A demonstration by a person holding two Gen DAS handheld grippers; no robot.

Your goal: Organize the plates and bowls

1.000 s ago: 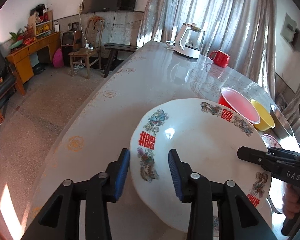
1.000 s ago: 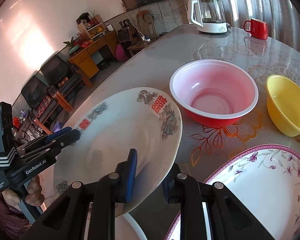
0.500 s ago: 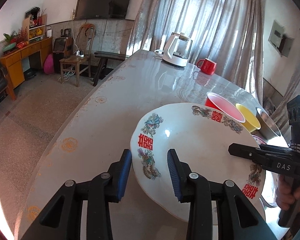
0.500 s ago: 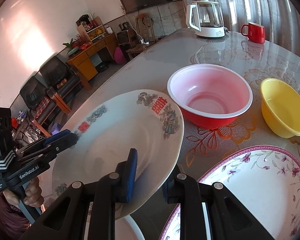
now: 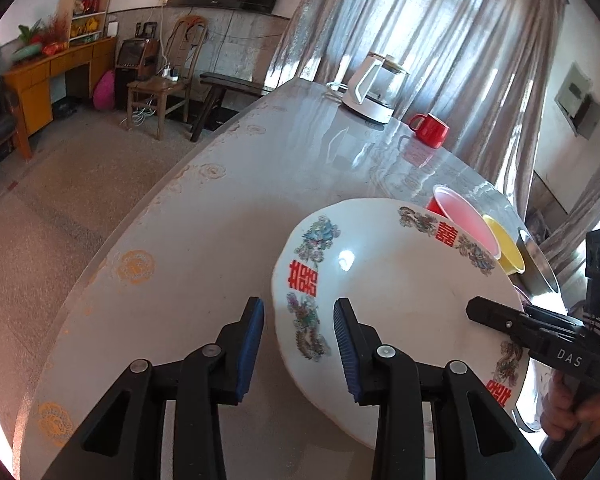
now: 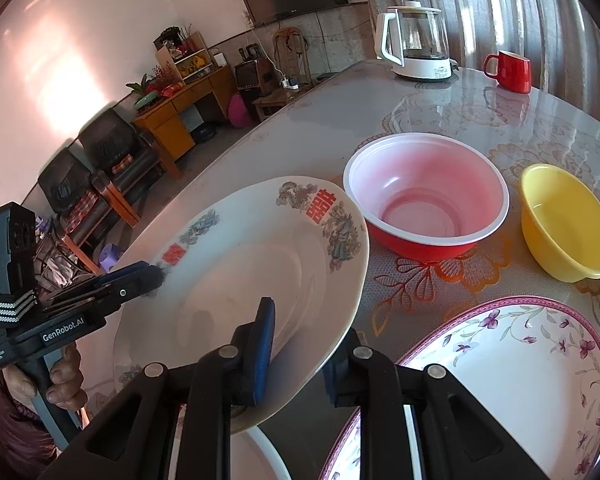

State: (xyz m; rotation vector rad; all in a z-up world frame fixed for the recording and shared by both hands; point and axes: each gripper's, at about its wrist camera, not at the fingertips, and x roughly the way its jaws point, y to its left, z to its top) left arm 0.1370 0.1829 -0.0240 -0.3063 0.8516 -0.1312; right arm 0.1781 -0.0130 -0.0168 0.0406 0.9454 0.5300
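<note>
A large white plate with red characters and dragon patterns [image 5: 396, 300] [image 6: 256, 272] is held tilted above the table. My right gripper [image 6: 296, 344] is shut on its near rim; it shows at the plate's right edge in the left wrist view [image 5: 496, 316]. My left gripper [image 5: 298, 344] is open with the plate's left rim between its blue pads, not clamped; it shows at the plate's left in the right wrist view [image 6: 140, 280]. A red bowl [image 6: 428, 208], a yellow bowl [image 6: 564, 224] and a flowered plate [image 6: 512, 380] lie on the table.
A white rim of another dish [image 6: 268, 452] lies under the held plate. A glass kettle [image 6: 416, 40] and a red mug [image 6: 510, 70] stand at the far end. A metal bowl [image 5: 538, 268] sits behind the yellow bowl. The table edge [image 5: 112, 248] curves on the left.
The held plate has risen and tilted a little. My left gripper has stayed open around the plate's left rim. The right gripper keeps its hold.
</note>
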